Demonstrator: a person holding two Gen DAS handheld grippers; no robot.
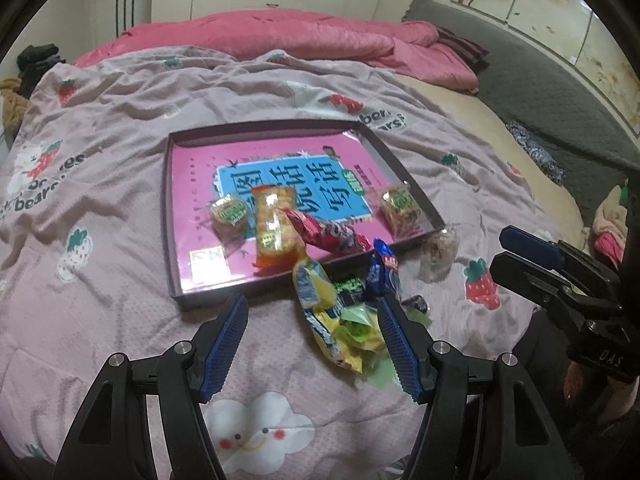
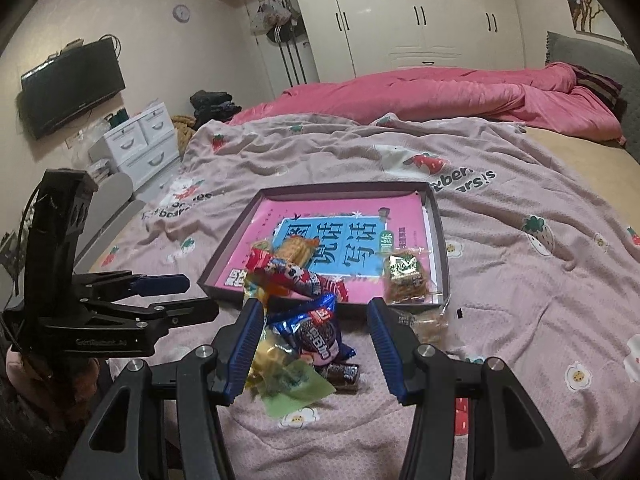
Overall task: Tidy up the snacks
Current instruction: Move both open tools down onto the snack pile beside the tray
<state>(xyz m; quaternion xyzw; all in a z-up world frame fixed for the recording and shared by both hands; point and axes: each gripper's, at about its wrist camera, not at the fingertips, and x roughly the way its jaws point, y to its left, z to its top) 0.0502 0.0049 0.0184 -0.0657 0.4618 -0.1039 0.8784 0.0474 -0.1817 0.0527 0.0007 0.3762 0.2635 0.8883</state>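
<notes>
A shallow dark box tray [image 1: 170, 216] [image 2: 438, 240] with a pink book in its bottom lies on the bed. In it are a round biscuit pack [image 1: 229, 212], an orange wafer pack [image 1: 274, 228], a red wrapper [image 1: 326, 234] [image 2: 292, 276] and a biscuit pack [image 1: 400, 206] [image 2: 406, 278]. A pile of loose snacks lies at the tray's near edge: a yellow bag [image 1: 320, 300], a blue Oreo pack [image 1: 386, 272] [image 2: 316, 332]. My left gripper [image 1: 312, 344] is open and empty above the pile's left side. My right gripper [image 2: 316, 344] is open around the Oreo pack without touching it.
A clear-wrapped snack [image 1: 438, 254] lies right of the tray. The bed is covered by a pink strawberry blanket [image 1: 120, 128] with a pink quilt [image 2: 440, 92] behind. White drawers [image 2: 138, 144] and a TV [image 2: 72, 84] stand at the left.
</notes>
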